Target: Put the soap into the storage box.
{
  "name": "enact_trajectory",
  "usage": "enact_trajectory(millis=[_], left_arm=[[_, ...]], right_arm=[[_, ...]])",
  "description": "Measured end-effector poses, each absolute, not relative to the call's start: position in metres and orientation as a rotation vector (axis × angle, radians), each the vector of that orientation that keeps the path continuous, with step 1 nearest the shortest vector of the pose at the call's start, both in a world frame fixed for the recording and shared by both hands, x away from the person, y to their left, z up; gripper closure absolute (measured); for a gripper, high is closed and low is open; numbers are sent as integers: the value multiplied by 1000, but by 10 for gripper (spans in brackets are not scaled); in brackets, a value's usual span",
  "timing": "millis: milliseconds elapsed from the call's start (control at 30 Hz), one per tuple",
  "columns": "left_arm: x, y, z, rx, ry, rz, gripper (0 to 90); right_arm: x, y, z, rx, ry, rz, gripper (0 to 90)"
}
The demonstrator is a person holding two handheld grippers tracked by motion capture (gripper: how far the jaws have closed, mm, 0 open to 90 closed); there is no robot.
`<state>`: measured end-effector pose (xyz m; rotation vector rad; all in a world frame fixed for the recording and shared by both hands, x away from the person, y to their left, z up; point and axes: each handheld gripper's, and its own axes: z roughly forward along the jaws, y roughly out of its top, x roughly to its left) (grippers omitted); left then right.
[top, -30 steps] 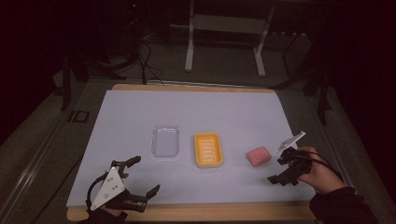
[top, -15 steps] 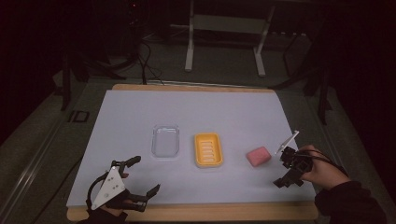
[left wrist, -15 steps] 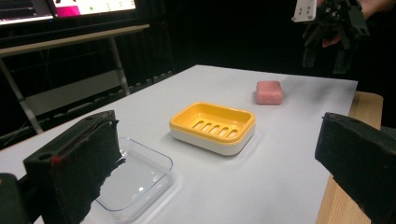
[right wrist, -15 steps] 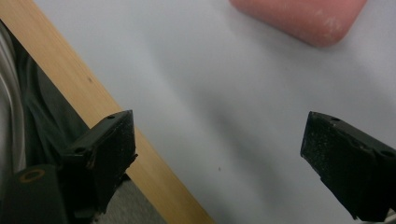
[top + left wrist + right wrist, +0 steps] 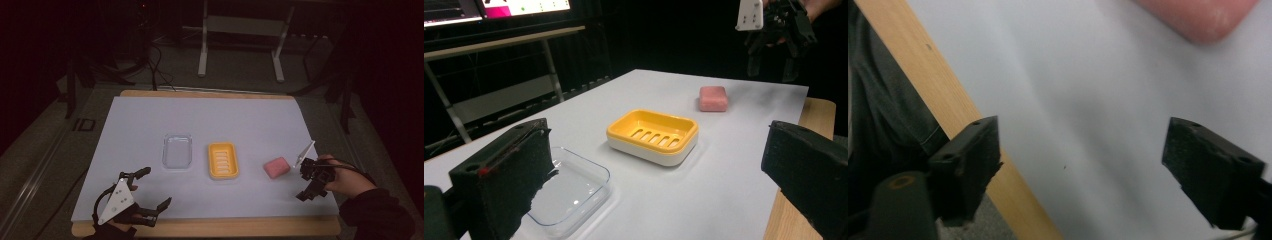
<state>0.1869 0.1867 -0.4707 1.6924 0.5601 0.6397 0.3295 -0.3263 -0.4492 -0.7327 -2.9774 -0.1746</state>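
Right now the right gripper (image 5: 306, 181) hovers near the table's (image 5: 150, 120) right edge, jaws apart with nothing between them, having just been narrowing. At its ten o'clock, close by, lies the pink soap bar (image 5: 276, 167), long axis running eight to two o'clock, bare tabletop all round. Farther at nine o'clock sits the yellow soap dish (image 5: 223, 160). The left gripper (image 5: 145, 189) rests released.

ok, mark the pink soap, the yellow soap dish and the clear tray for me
pink soap (image 5: 276, 167), high view, middle of its top face.
yellow soap dish (image 5: 652, 131), left gripper view, slotted floor inside the rim.
clear tray (image 5: 177, 151), high view, middle of its see-through bottom.
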Motion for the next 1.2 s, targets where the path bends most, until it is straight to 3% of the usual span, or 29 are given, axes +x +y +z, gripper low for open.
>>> enact_trajectory(millis=[300,367,633,1200], left_arm=[[187,186,-471,1697,558,636,6],[187,186,-471,1693,557,634,6],[188,186,-471,1703,557,627,6],[187,186,-472,1704,552,623,6]], right_arm=[[346,-324,-445,-595,-3023,-16,176],[350,-325,-445,-587,-3017,-5,214],[369,-329,-450,-597,-3030,68,136],[395,-313,-461,-397,-3125,129,128]])
